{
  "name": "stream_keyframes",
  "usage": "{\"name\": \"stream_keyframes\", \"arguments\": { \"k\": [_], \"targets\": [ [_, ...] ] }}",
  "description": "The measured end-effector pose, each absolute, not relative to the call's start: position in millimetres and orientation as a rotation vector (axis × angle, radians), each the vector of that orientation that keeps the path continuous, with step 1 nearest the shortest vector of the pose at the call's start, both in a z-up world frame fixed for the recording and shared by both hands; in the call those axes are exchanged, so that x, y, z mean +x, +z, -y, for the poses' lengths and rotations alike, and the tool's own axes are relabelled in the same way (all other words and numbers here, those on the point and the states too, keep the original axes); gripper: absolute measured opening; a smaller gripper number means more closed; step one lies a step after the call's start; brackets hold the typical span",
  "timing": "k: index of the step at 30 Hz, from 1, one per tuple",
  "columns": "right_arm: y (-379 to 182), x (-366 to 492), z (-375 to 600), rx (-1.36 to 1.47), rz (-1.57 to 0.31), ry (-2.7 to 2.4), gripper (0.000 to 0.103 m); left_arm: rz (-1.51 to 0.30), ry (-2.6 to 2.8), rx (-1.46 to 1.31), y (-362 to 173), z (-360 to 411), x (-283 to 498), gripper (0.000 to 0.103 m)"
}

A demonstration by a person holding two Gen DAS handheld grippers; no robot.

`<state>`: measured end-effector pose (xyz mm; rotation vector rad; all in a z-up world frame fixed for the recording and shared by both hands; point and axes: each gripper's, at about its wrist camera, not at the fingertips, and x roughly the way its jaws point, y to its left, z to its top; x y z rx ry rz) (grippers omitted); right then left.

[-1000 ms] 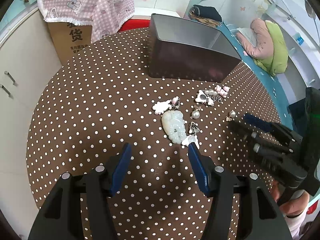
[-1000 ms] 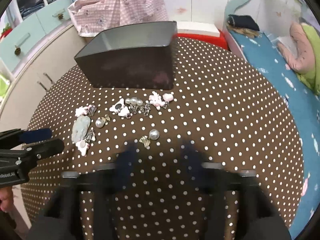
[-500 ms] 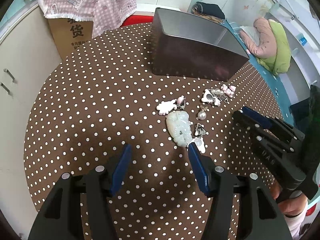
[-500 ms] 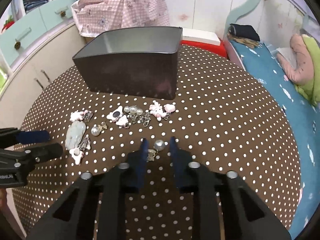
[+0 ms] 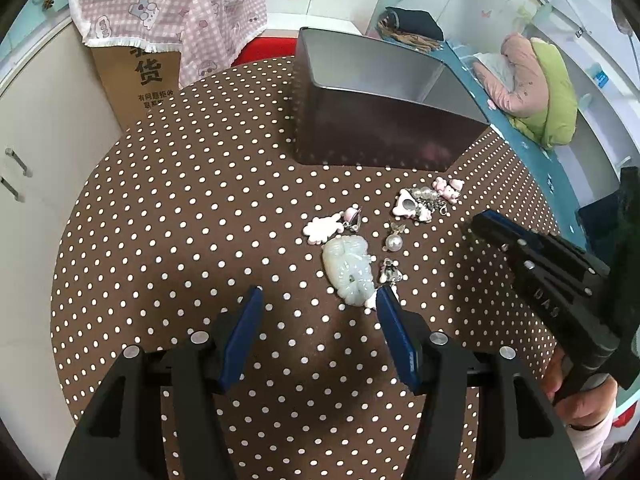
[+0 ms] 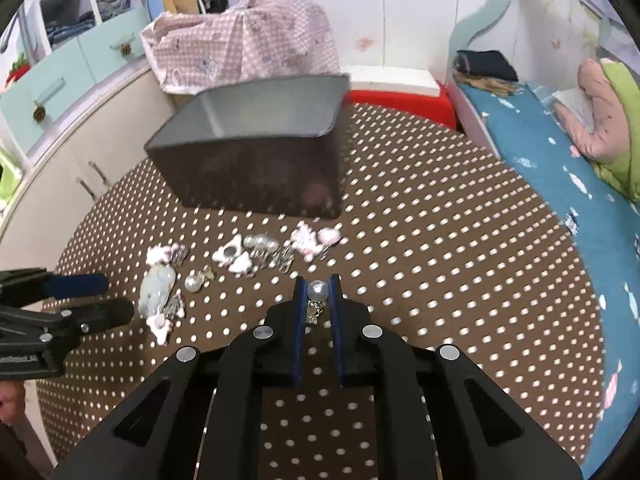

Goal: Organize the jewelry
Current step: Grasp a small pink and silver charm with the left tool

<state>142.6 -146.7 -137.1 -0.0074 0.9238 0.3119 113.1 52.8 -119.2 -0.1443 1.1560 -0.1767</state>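
Note:
Jewelry lies loose on a brown polka-dot table (image 5: 180, 208): a pale jade pendant (image 5: 349, 272), pink and white charms (image 5: 324, 226), a pearl drop (image 5: 394, 242) and a silver and pearl cluster (image 5: 424, 200). An open grey tin (image 5: 380, 136) stands behind them. My left gripper (image 5: 319, 291) is open just in front of the jade pendant, nothing between its fingers. My right gripper (image 6: 317, 279) has its jaws closing tight on a pearl earring (image 6: 317, 292); the pads press the pearl's sides and its metal part hangs between them. From the right wrist the tin (image 6: 256, 172) is straight ahead.
A cardboard box (image 5: 136, 80) under a pink checked cloth stands behind the table at the left. A bed with a blue sheet (image 6: 560, 152) runs along the right, and a red stool (image 6: 400, 104) sits behind the tin. White cabinets (image 5: 40, 140) flank the left edge.
The right gripper's jaws have gone from wide apart to closed around the pearl earring. The left gripper has kept its place and opening.

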Motion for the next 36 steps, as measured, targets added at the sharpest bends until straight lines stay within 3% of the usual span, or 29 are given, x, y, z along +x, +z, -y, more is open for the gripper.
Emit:
{"name": "stream_keyframes", "arguments": {
  "k": [12, 16, 21, 22, 23, 27, 29, 36],
  "targets": [
    [-118, 146, 204, 0.048, -0.868, 0.256, 0.012, -1.080, -0.415, -0.026, -96, 1, 129, 0.057],
    [-118, 147, 221, 0.062, -0.854, 0.259, 0.012, -1.128, -0.441, 0.019, -107, 18, 141, 0.045],
    [-117, 150, 233, 0.083, -0.844, 0.282, 0.012, -1.171, -0.381, 0.088, -120, 28, 153, 0.045],
    [-116, 150, 233, 0.083, -0.839, 0.285, 0.012, -1.181, -0.370, 0.100, -121, 31, 154, 0.043],
    [-115, 151, 234, 0.084, -0.833, 0.289, 0.012, -1.197, -0.363, 0.108, -124, 32, 157, 0.035],
    [-115, 154, 234, 0.090, -0.830, 0.299, 0.012, -1.197, -0.334, 0.169, -126, 37, 158, 0.028],
    [-117, 155, 232, 0.094, -0.836, 0.300, 0.012, -1.187, -0.291, 0.203, -127, 37, 159, 0.009],
    [-119, 153, 225, 0.098, -0.846, 0.294, 0.012, -1.148, -0.267, 0.199, -120, 27, 157, 0.009]
  ]
}}
